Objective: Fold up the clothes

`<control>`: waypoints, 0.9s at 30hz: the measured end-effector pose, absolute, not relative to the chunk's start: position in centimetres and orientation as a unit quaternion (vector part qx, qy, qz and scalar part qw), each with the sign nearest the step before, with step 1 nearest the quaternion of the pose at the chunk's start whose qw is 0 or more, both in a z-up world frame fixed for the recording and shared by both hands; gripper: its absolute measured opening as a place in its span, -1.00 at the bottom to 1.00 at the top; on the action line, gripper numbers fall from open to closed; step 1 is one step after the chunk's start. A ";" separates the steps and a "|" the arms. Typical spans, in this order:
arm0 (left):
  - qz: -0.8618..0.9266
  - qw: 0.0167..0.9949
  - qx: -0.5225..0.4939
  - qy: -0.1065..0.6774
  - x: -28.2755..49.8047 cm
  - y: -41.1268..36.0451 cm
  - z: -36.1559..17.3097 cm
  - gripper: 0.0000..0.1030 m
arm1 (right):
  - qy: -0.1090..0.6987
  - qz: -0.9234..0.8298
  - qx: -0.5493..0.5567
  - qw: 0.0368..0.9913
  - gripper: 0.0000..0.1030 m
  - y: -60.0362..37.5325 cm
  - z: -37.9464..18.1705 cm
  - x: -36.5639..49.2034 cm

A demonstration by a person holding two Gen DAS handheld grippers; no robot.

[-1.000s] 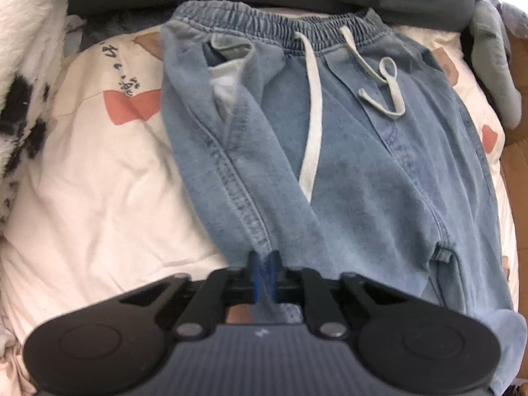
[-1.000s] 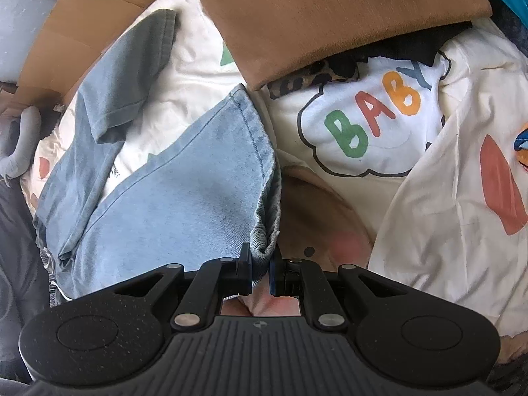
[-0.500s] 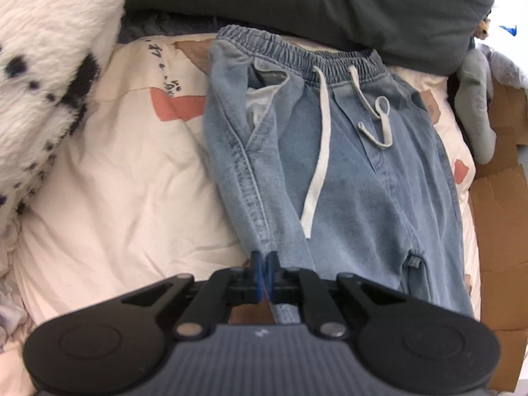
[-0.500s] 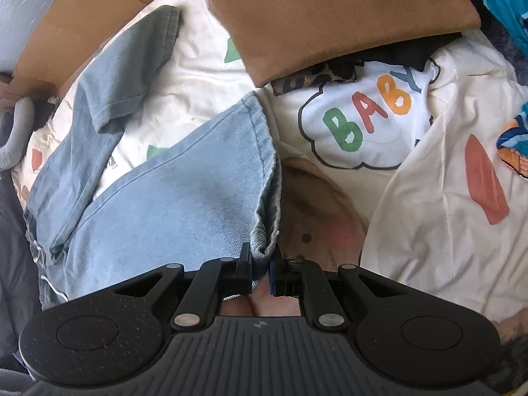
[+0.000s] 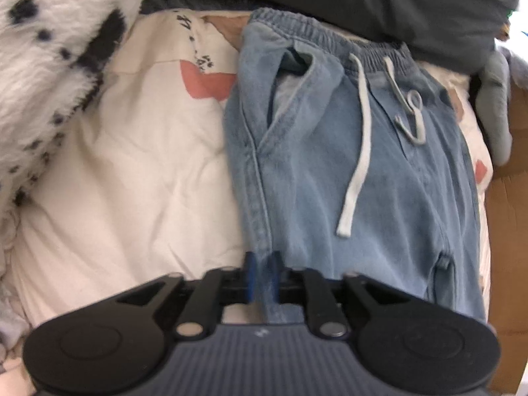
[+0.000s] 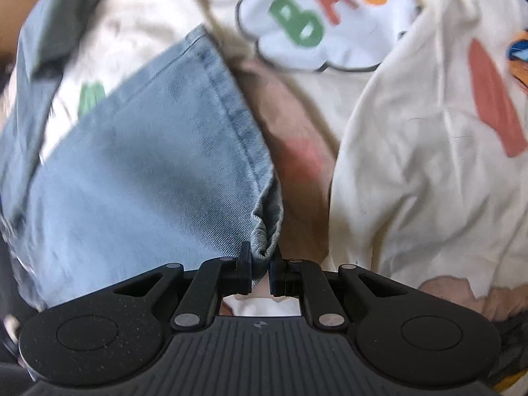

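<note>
Now the jeans (image 5: 330,171) lie flat on the bed (image 5: 132,171), waistband far. The left gripper (image 5: 263,277) has just been opening its jaws around the side seam — lift away cleanly. The right gripper (image 6: 260,265) clenches the hem (image 6: 265,227) — lower it squarely before releasing.

The light-blue denim trousers (image 5: 346,171) lay flat on the cream printed bedding (image 5: 125,178), elastic waistband farthest away, white drawstring trailing down the front, one leg hem (image 6: 264,231) bunched and lifted off the bed.
</note>
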State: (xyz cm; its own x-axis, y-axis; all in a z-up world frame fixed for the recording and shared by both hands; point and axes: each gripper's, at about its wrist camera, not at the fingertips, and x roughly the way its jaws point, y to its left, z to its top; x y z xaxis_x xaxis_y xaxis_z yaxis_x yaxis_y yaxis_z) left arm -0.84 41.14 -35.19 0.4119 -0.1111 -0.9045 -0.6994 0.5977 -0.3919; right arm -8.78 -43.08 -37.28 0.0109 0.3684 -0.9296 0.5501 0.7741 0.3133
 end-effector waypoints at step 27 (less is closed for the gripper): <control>0.219 0.748 -0.329 0.534 0.3 41.0 -35.8 -0.73 | 0.723 -0.061 0.312 0.613 -0.84 -42.9 -37.4 -11.8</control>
